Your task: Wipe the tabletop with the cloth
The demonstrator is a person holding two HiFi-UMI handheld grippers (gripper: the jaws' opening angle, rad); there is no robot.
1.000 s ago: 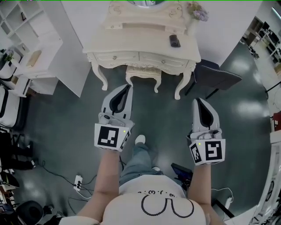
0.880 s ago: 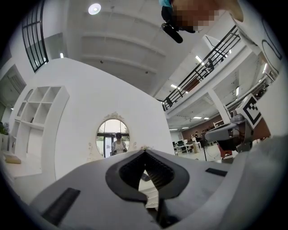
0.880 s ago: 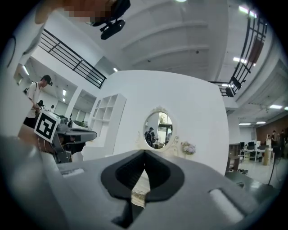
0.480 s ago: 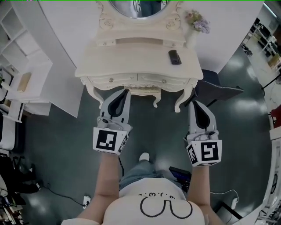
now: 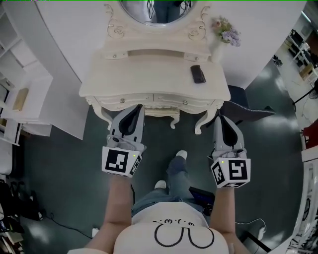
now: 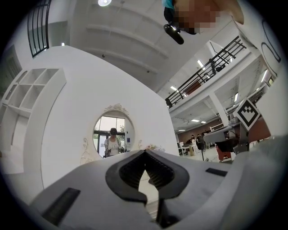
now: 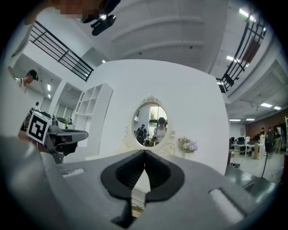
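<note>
Facing a dressing table [image 5: 149, 74] with flowers [image 5: 227, 31] and a dark object [image 5: 198, 74], left gripper [image 5: 136, 107] and right gripper [image 5: 219, 119] show fingers pressed together.

Bright, even light from ceiling lamps [image 6: 104, 2]; soft glare on the dark floor [image 5: 278, 124] at head view's right; gripper views fisheye-bent with black corners.

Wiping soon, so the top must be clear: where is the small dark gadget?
Head view: the dark gadget lies on the dressing table, right side, near the flowers.
</note>
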